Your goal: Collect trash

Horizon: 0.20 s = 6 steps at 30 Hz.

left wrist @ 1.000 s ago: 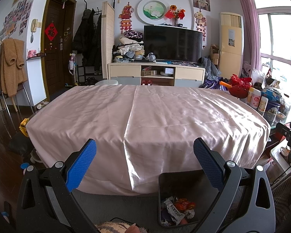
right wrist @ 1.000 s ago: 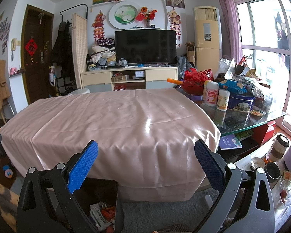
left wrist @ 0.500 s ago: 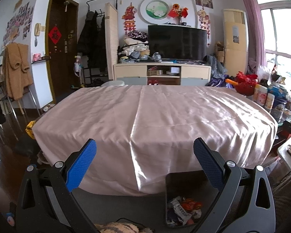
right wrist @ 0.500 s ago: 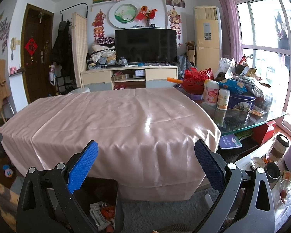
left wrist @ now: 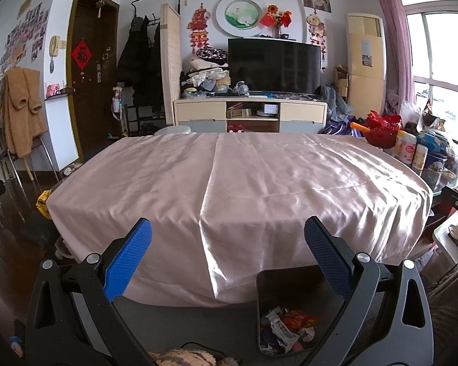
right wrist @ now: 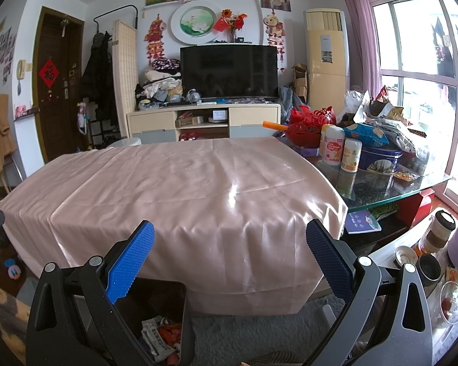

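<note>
A black trash bin [left wrist: 270, 286] stands on the grey rug in front of the table and holds crumpled wrappers [left wrist: 285, 324]. It also shows in the right wrist view [right wrist: 171, 299], with the wrappers [right wrist: 160, 335] inside. My left gripper [left wrist: 227, 238] is open and empty, held above the rug to the left of the bin. My right gripper [right wrist: 229, 241] is open and empty, to the right of the bin. The table under the pink cloth [left wrist: 238, 177] carries no loose trash that I can see.
A glass side table [right wrist: 390, 189] at the right is crowded with bottles, tins and snack bags. Cups and a flask [right wrist: 436, 231] stand low at the right. A TV cabinet [right wrist: 204, 122] is behind. A chair with a brown coat [left wrist: 21, 119] stands at left.
The left wrist view has shifted a little: the table and bin sit further right and the room looks more level. The right gripper has barely moved. Both stay open.
</note>
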Available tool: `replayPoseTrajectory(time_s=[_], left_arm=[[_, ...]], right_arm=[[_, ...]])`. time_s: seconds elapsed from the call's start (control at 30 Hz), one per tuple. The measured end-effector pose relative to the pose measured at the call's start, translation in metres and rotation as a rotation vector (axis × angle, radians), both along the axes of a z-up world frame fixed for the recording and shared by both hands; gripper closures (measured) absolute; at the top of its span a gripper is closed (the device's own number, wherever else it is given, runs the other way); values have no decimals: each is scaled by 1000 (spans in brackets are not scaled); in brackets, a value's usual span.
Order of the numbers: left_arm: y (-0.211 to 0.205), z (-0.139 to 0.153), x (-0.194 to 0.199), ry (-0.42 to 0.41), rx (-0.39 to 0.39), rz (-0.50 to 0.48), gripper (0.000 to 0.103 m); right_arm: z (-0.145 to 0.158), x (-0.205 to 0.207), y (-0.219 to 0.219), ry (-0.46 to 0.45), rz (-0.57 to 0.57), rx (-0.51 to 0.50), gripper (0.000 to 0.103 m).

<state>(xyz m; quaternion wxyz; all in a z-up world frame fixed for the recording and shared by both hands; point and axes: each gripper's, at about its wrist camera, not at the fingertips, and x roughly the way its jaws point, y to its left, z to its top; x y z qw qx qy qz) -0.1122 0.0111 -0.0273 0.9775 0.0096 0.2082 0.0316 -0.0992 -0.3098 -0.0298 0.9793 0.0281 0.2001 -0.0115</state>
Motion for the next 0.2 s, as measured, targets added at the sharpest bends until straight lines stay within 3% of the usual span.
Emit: replayPoseTrajectory(time_s=[0.2], left_arm=[[-3, 0, 1, 9, -11, -31, 8]], right_arm=[[0, 0, 0, 1, -1, -1, 3]])
